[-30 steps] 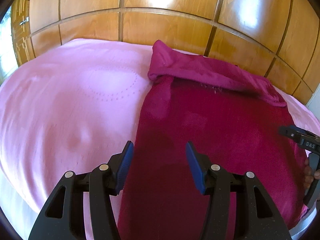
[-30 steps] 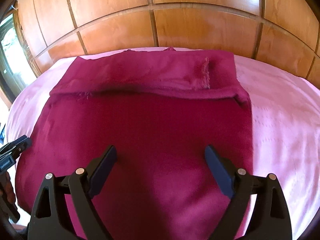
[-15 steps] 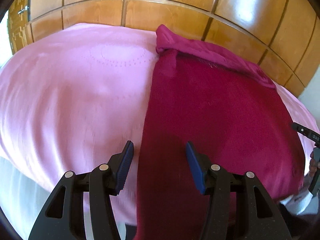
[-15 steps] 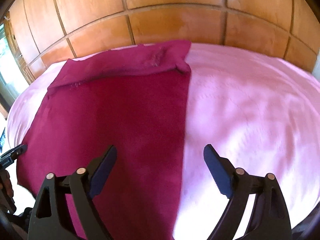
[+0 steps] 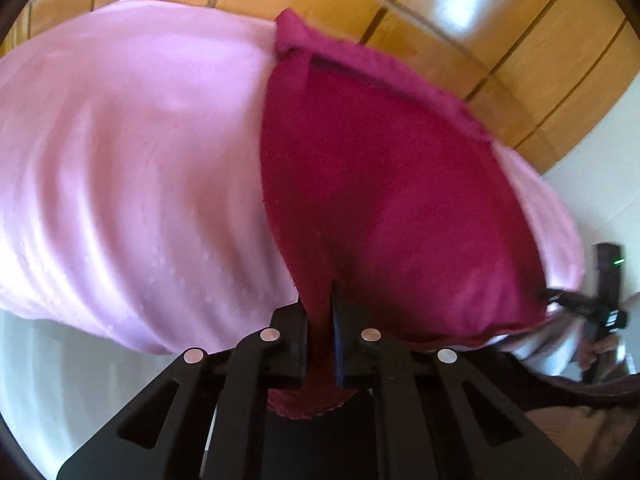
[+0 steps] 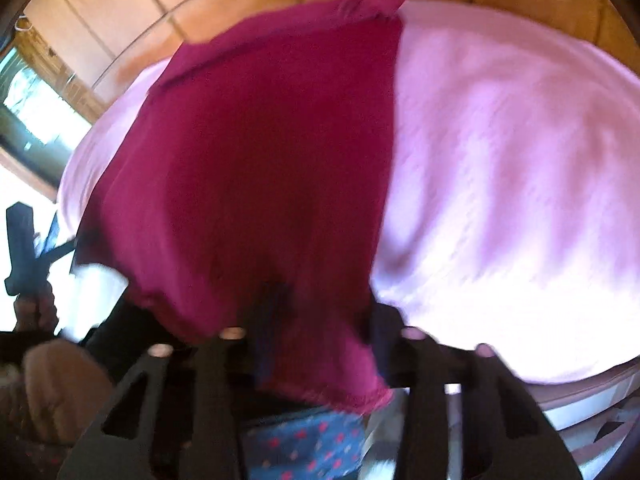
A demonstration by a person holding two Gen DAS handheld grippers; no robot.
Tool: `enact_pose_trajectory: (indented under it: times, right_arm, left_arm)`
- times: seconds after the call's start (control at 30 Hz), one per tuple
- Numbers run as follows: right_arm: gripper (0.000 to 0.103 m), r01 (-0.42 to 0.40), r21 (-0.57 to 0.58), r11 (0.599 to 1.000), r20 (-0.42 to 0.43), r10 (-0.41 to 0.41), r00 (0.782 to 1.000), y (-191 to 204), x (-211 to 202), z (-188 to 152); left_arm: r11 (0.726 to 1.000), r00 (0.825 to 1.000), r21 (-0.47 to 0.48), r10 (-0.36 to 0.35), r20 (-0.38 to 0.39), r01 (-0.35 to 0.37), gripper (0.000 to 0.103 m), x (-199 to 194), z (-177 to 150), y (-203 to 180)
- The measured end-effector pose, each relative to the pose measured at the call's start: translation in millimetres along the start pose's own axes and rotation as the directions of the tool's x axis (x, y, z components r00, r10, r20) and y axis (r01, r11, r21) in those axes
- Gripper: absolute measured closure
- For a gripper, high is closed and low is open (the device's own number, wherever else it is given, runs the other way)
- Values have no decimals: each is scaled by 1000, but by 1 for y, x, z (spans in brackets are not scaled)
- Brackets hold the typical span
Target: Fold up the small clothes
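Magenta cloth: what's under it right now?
The magenta cloth lies on the pink bedspread, which shows along both sides. Whatever is beneath its middle is covered and cannot be seen.

One dark magenta cloth (image 5: 392, 184) lies on one pink bedspread (image 5: 132, 152), reaching from the far edge to the near edge, its far end doubled over into one folded band. Two black grippers are in use: the left gripper (image 5: 319, 332) and the right gripper (image 6: 316, 344), each with two fingers, so four fingers in all. Four silver pivot pins show on the left gripper. One wall of wooden panels (image 5: 500, 32) stands behind the bed. One window (image 6: 28, 100) shows at the left in the right wrist view.
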State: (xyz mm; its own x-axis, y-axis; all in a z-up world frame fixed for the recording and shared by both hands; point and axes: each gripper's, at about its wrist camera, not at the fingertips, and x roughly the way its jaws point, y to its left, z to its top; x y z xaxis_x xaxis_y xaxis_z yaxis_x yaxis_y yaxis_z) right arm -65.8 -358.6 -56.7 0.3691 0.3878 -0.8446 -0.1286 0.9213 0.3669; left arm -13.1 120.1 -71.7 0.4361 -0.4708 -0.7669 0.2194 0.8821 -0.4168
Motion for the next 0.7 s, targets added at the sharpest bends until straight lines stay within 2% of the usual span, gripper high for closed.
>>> enact_pose_trajectory:
  times: [0.13, 0.27, 0.37, 0.53, 0.7]
  right_arm:
    - [93, -131, 46, 990, 81, 127, 989, 1, -10, 22]
    - [94, -211, 102, 972, 184, 189, 965, -8, -14, 52]
    - [94, -229, 153, 961, 254, 185, 949, -20, -15, 76]
    - [94, -197, 226, 954, 297, 125, 947, -42, -6, 108]
    - [93, -195, 291, 937, 304, 103, 947, -62, 7, 129]
  left_arm:
    - [993, 992, -19, -116, 54, 117, 96, -17, 20, -3]
    - [977, 973, -49, -201, 117, 208, 97, -19, 49, -2]
    - [968, 963, -66, -231, 139, 241, 97, -8, 77, -4]
    - [974, 969, -85, -198, 149, 212, 97, 15, 125, 5]
    - [969, 978, -170, -160, 132, 182, 97, 54, 172, 21]
